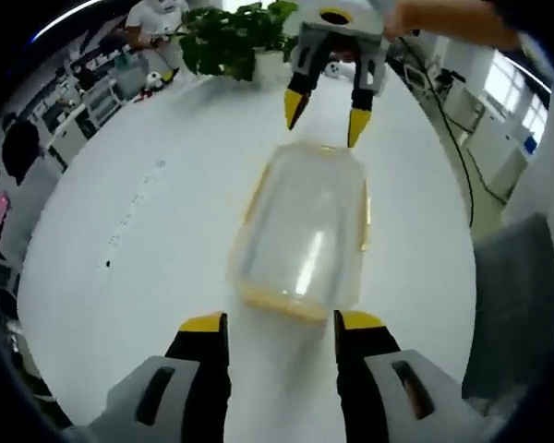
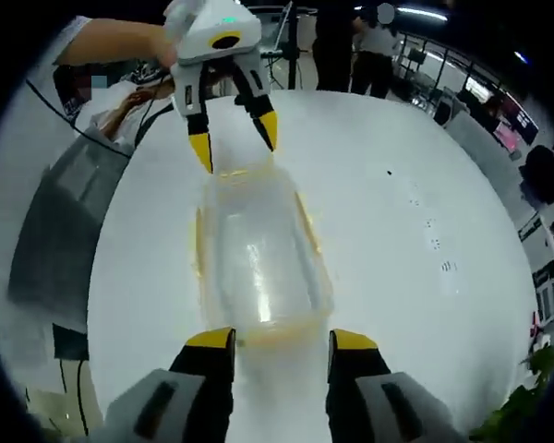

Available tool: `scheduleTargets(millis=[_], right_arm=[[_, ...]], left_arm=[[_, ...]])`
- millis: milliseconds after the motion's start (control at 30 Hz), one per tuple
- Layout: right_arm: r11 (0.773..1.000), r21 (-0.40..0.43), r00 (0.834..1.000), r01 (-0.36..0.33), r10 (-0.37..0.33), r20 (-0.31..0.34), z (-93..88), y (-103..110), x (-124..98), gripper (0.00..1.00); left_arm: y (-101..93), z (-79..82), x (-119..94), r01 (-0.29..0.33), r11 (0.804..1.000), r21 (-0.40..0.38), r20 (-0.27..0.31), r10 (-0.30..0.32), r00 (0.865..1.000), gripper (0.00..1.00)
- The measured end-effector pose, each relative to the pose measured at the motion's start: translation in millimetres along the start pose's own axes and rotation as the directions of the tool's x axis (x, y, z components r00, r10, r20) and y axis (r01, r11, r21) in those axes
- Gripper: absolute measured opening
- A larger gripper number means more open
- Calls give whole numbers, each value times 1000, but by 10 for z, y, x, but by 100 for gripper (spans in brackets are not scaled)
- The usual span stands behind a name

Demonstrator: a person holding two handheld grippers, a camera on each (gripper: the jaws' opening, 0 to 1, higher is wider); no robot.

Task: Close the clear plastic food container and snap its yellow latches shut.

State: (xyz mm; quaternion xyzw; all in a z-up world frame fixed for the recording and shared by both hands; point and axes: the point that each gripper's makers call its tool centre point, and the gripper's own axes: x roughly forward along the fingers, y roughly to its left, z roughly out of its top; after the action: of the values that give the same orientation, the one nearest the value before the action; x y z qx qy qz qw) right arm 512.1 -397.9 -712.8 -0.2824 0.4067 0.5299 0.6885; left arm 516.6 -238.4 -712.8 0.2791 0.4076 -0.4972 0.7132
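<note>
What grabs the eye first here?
The clear plastic food container with yellow latches, lying mid-table on the white table, lid on. Two yellow-tipped grippers face each other across it: the left gripper at one short end, the right gripper at the other, both open. A green plant stands behind.

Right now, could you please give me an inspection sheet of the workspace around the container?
Surface: white table, a few small dark marks.
Job's things: clear container lying between both grippers, yellow latches along its sides; latch state unclear.
Clutter: nothing seen near the container.
Grippers: left gripper and right gripper both open, at opposite ends.
Cables: black cable along the table edge.
Surroundings: green plant, grey chair, people behind.
</note>
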Motion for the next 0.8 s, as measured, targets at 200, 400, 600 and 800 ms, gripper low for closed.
scheduleTargets(millis=[200,400,600,800], right_arm=[[990,132,999,39,-42,22,17,4,85,33],[963,263,997,59,-72,41,34,9,157,33],[929,358,994,95,-111,23,8,-20,186,34],[879,462,990,117,-140,16,-30,-39,198,33]], left_arm=[[21,23,61,-46,985,-169,15,49,999,37],[-6,57,137,-78,962,-261,25,88,996,36],[20,101,161,-113,921,-372,52,142,989,36],[12,68,184,-104,857,-504,71,161,984,38]])
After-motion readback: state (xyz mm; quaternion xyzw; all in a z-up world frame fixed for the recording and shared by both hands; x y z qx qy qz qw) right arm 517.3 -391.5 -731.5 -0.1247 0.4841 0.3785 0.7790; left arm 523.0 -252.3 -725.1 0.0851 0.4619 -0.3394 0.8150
